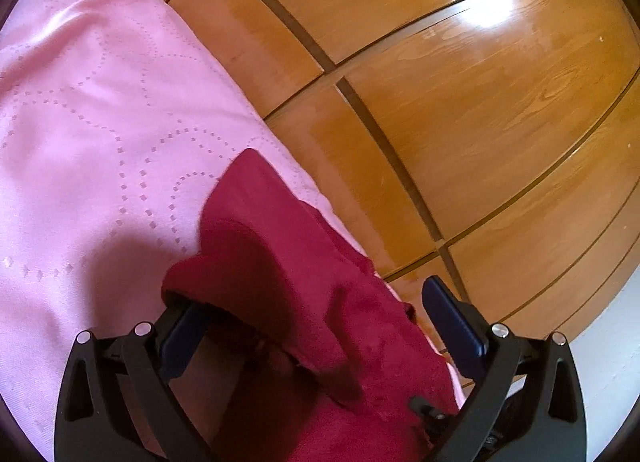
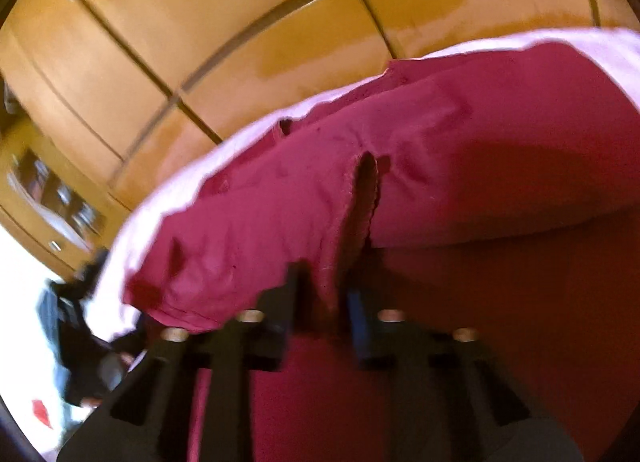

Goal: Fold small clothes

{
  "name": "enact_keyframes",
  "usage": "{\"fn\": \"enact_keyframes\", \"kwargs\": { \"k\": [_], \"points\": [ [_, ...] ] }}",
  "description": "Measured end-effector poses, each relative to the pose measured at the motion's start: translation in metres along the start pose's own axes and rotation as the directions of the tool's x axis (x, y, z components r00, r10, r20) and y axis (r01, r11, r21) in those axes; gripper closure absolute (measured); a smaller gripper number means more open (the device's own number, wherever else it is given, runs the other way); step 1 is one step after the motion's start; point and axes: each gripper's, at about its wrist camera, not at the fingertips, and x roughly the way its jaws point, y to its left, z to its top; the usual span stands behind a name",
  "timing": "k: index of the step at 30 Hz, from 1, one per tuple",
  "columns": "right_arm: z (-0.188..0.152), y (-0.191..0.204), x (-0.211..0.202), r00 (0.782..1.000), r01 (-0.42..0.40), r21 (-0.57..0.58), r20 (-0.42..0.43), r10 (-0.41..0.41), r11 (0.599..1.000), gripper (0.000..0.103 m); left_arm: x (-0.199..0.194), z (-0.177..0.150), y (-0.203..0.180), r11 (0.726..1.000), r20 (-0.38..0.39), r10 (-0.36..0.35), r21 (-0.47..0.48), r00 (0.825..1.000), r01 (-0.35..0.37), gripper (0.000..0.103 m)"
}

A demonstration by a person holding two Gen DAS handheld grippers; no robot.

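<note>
A dark red garment [image 1: 304, 294] lies on a pink quilted bedspread [image 1: 100, 110] near its edge. In the left wrist view my left gripper [image 1: 316, 310] is open; its jaws stand wide apart with a fold of the red cloth draped over the left finger [image 1: 180, 338] and the right finger [image 1: 456, 322] bare. In the right wrist view, which is blurred, the red garment [image 2: 400, 166] fills the frame. My right gripper [image 2: 324, 290] has its jaws close together with a hemmed ridge of red cloth pinched between them.
A brown wooden wardrobe [image 1: 440, 82] with panel grooves stands beyond the bed edge; it also shows in the right wrist view [image 2: 200, 42]. A dark bundle of clothing [image 2: 76, 326] sits low left in the right wrist view, by a bright white area.
</note>
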Motion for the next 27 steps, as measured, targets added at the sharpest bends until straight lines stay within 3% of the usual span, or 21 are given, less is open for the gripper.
{"fn": "enact_keyframes", "kwargs": {
  "k": [4,8,12,15,17,22,23,25,27],
  "points": [
    [0.017,-0.003,-0.032,0.986,0.094,-0.018,0.137,-0.09,0.995,0.097,-0.001,0.0,-0.001,1.0,0.002,-0.028,0.004,1.0,0.028,0.002],
    [0.038,-0.031,-0.062,0.95,0.186,0.041,0.247,-0.191,0.982,0.098,0.004,-0.002,-0.005,0.998,-0.025,-0.061,0.027,0.998,0.061,0.002],
    [0.044,-0.05,-0.051,0.945,0.24,0.016,0.223,-0.237,0.971,0.099,0.007,-0.004,-0.008,0.997,-0.045,-0.053,0.049,0.998,0.056,0.002],
    [0.035,-0.06,-0.027,0.95,0.271,-0.019,0.17,-0.264,0.962,0.099,0.013,-0.005,-0.007,0.999,-0.073,-0.001,0.053,0.997,0.005,0.002],
    [0.032,-0.067,-0.018,0.961,0.245,0.017,0.13,-0.245,0.969,0.099,0.014,-0.006,-0.01,0.997,-0.093,0.023,0.072,0.995,-0.016,0.002],
    [0.03,-0.077,-0.019,0.97,0.202,0.054,0.124,-0.208,0.978,0.097,0.016,-0.012,-0.02,0.99,-0.15,0.087,0.12,0.985,-0.07,0.002],
    [0.03,-0.077,-0.022,0.97,0.2,0.058,0.129,-0.206,0.978,0.096,0.015,-0.014,-0.024,0.987,-0.168,0.104,0.142,0.98,-0.08,0.002],
    [0.028,-0.076,-0.027,0.964,0.209,0.074,0.153,-0.218,0.975,0.079,0.006,-0.021,-0.033,0.97,-0.194,0.176,0.199,0.965,-0.137,0.002],
    [0.027,-0.074,-0.043,0.929,0.289,0.108,0.208,-0.306,0.951,0.06,-0.002,-0.029,-0.035,0.961,-0.256,0.224,0.217,0.94,-0.17,0.002]
  ]
}}
